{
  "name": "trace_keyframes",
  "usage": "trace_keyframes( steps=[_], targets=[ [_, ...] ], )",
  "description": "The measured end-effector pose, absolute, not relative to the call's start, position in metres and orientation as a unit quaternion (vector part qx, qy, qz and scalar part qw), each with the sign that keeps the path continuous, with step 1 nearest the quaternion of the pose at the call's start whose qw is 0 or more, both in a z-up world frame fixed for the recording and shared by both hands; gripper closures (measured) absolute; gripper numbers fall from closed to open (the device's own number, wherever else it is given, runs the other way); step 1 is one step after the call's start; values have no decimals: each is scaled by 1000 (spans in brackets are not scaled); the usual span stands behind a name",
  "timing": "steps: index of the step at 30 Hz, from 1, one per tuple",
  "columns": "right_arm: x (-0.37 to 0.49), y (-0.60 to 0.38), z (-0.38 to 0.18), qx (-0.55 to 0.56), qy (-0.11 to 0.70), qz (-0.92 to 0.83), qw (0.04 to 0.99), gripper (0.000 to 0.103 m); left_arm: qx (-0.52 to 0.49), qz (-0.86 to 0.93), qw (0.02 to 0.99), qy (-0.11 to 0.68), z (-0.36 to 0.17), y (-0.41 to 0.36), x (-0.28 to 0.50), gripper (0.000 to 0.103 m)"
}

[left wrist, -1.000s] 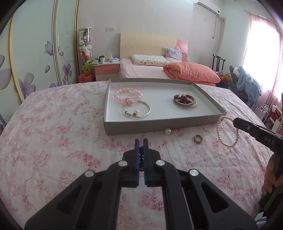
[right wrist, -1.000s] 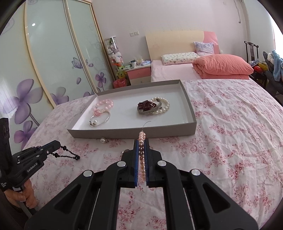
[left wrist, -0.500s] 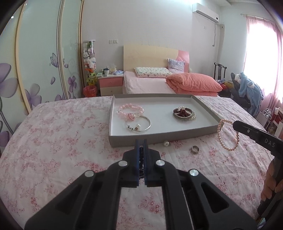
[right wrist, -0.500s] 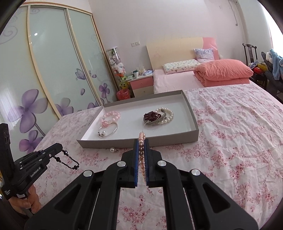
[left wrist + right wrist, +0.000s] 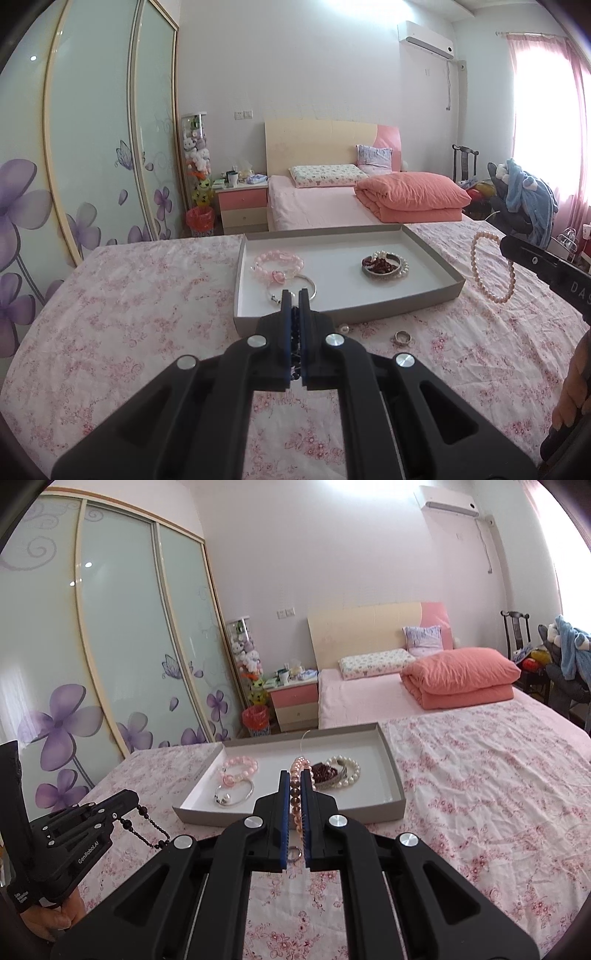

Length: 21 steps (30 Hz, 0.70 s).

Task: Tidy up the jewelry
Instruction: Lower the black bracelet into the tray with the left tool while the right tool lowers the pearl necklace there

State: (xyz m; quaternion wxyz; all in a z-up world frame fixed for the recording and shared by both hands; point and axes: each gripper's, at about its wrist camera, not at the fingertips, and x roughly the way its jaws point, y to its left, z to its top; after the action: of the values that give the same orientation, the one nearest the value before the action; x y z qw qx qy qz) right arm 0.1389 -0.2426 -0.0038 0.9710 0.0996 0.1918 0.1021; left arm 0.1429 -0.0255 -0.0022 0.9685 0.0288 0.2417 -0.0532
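**Two strands in the air, tray not yet reached**

On the floral bedspread the grey tray holds bracelets. The right gripper pinches a pink pearl bracelet, dangling clear of the tray's right wall. The left gripper is clamped on a dark bead strand. A swinging loop could snag the wall; a ring and loose pearl may be overlooked

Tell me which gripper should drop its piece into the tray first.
Right. The right gripper holds the pink pearl bracelet lined up with the tray. The left gripper, clamping black beads, looks lower and further back.
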Motion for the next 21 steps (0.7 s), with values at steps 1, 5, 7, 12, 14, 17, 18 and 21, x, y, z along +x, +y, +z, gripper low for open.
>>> trace_keyframes(
  steps=[1,5,7,12,14,17,18,21],
  targets=[
    [137,-242,-1,99,186,101,972,96,31,-50,970,237,0,-27,142,98],
    [133,-240,6,98,168,99,976,96,35,-43,972,228,5,-30,140,98],
    [132,-239,9,94,160,98,978,96,37,-40,973,224,8,-31,139,98],
    [131,-237,15,89,147,99,980,96,38,-32,974,219,13,-33,141,98],
    [132,-237,15,88,144,100,980,96,39,-30,975,218,15,-33,142,98],
    [133,-237,16,86,141,100,981,97,40,-29,975,216,16,-34,144,98],
    [134,-237,17,87,139,100,981,96,41,-29,975,215,17,-34,145,98],
    [137,-238,18,88,137,99,982,96,43,-29,975,214,19,-35,149,98]
  ],
)
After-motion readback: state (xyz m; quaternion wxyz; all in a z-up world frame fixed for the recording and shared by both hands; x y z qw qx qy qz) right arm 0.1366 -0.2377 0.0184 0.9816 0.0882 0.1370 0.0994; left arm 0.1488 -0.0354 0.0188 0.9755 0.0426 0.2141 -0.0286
